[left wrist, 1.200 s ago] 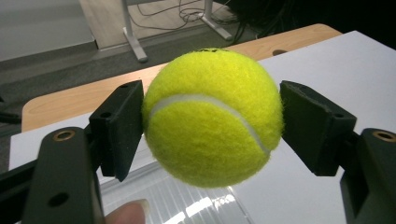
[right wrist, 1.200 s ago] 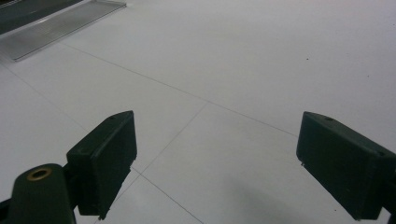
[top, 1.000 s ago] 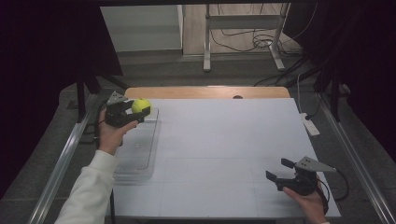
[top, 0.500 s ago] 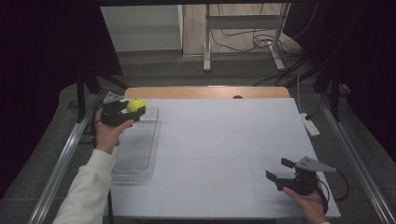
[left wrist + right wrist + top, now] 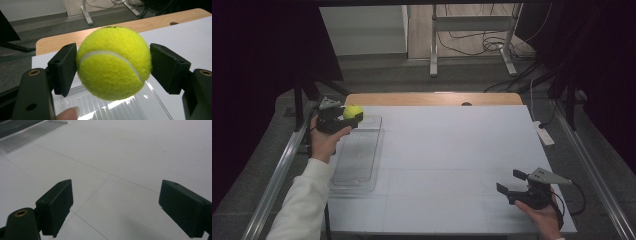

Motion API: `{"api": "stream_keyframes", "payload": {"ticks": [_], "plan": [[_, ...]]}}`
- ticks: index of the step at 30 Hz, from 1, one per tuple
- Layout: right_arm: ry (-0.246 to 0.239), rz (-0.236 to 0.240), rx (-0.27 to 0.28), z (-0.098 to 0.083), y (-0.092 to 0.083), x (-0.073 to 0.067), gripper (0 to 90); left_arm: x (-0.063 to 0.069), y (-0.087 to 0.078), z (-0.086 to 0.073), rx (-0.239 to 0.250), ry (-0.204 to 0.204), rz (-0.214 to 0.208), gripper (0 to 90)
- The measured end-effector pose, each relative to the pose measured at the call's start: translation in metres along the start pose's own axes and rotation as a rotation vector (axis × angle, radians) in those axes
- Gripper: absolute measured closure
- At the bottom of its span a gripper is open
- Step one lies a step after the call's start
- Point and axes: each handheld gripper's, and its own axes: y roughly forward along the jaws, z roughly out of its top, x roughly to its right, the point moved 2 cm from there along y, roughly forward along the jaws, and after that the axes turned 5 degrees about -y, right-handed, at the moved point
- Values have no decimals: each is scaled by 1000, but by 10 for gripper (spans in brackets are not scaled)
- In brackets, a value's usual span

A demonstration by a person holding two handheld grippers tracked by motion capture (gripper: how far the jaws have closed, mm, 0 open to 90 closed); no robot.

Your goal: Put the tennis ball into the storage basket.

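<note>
Tennis ball (image 5: 113, 62) clamped in left tool (image 5: 113, 65); above clear tray (image 5: 357, 157).

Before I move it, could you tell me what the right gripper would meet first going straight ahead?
Probably nothing soon: the right gripper points over bare white table, jaws open. Far ahead lies the clear tray.

White table (image 5: 452, 150), cables (image 5: 472, 37) on floor, perhaps.
</note>
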Motion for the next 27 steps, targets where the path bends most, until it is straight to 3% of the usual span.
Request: {"api": "stream_keyframes", "payload": {"ticks": [13,27], "plan": [[0,0,-2,0,0,0,121,-6,3,0,-9,-13,17,261],[1,-1,-4,0,0,0,121,-15,13,-8,-56,-24,55,261]]}}
